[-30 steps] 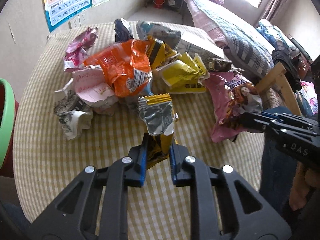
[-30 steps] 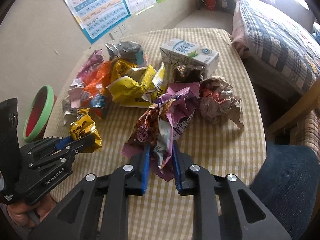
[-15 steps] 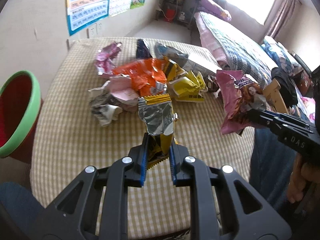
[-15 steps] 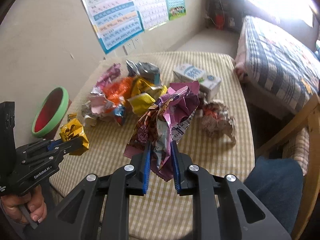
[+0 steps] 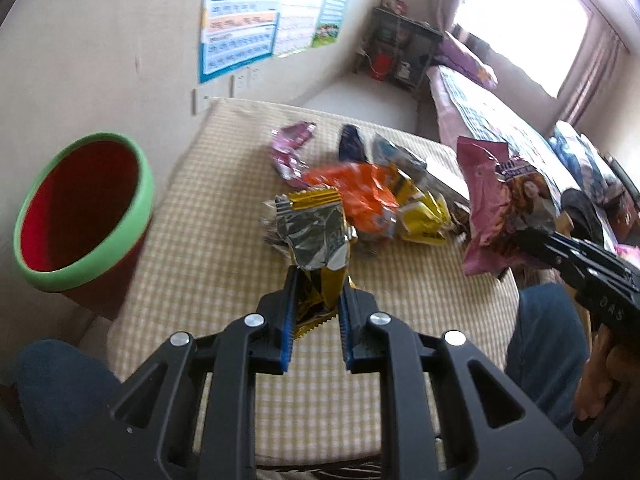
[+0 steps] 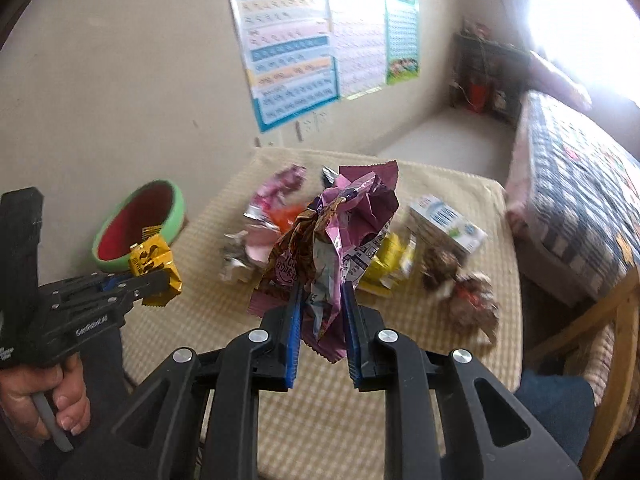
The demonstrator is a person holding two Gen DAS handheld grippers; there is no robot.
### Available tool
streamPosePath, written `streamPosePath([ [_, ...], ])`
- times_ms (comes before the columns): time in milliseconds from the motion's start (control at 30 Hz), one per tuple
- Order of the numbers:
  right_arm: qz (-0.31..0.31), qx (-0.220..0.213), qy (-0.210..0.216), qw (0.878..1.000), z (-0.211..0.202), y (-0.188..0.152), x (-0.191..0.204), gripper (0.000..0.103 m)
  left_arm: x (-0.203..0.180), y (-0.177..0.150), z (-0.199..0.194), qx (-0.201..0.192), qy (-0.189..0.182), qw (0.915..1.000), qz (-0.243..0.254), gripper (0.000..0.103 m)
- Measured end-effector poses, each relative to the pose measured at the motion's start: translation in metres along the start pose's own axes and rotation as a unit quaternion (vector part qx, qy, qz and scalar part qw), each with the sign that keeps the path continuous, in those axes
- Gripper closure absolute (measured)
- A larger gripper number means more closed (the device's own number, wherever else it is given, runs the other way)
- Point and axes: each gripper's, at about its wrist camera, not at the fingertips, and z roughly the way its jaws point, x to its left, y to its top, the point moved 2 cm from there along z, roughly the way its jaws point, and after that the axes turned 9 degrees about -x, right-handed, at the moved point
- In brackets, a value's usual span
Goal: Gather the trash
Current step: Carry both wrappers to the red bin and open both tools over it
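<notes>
Gold wrapper (image 5: 316, 236) pinched in left tongs (image 5: 318, 292); pink bag (image 6: 336, 232) in right tongs (image 6: 322, 300).

Both grippers now sit higher and farther back from the table (image 5: 224, 216) than a second ago, so the whole checked tabletop shows in each wrist view instead of only its near part. The left gripper (image 5: 317, 300) lifts its gold wrapper (image 5: 316, 236) clear of the trash pile (image 5: 372, 196), where before the wrapper hung just over it. The right gripper (image 6: 320, 304) raises the pink wrapper (image 6: 340, 224) off the cloth, its lower edge now in the air. The green-rimmed bin (image 5: 86, 212), earlier a sliver at the left edge, now appears in full beside the table, nearer the left gripper.
</notes>
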Motion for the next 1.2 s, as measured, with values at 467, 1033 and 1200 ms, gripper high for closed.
streamPosePath([
  [467,-0.051,-0.009,0.065,0.997,0.036,0.018,0.065,0.084,0.083,0.024,-0.027,-0.04,0.063,0.9956,-0.058,0.086],
  [1033,-0.115,-0.028,0.152,0.981,0.083,0.069,0.165,0.084,0.181,0.052,-0.051,-0.069,0.117,0.9848,-0.107,0.086],
  [1200,-0.133,-0.018,0.183,0.974,0.109,0.078,0.201,0.084,0.209,0.057,-0.053,-0.073,0.124,0.9819,-0.123,0.086],
])
